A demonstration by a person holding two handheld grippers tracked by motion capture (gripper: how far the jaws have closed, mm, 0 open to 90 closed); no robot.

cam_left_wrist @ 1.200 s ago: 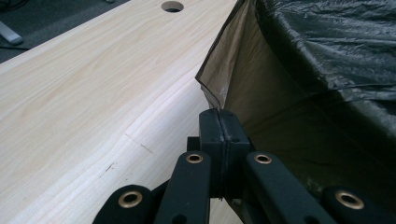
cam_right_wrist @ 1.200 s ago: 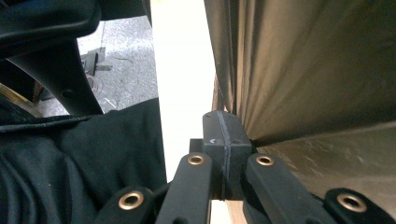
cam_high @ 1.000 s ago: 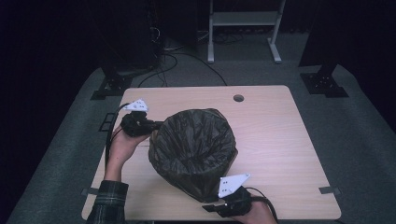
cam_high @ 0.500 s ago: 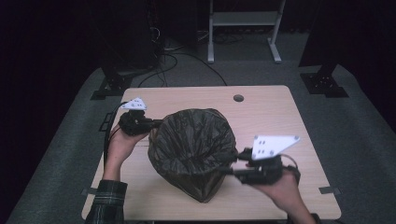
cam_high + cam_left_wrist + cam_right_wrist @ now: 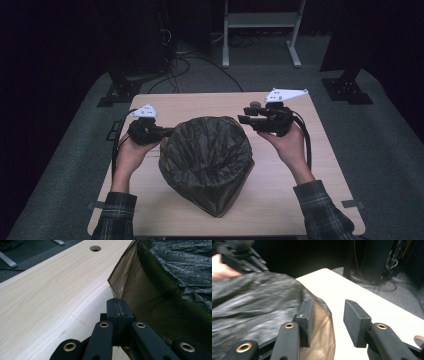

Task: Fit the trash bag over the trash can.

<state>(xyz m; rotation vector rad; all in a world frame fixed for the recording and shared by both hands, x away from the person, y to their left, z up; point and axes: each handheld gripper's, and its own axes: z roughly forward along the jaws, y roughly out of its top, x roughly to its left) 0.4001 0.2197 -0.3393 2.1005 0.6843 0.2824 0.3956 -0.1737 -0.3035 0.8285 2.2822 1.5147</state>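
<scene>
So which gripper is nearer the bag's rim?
Left. The left gripper is shut on the bin bag's rim; the right gripper is open, beside the rim's far right.

Bag (image 5: 207, 160) interior too dark to read contents in high view. Bag blurred and cut off at left edge in right gripper view; left gripper (image 5: 239, 257) there is smeared.
</scene>
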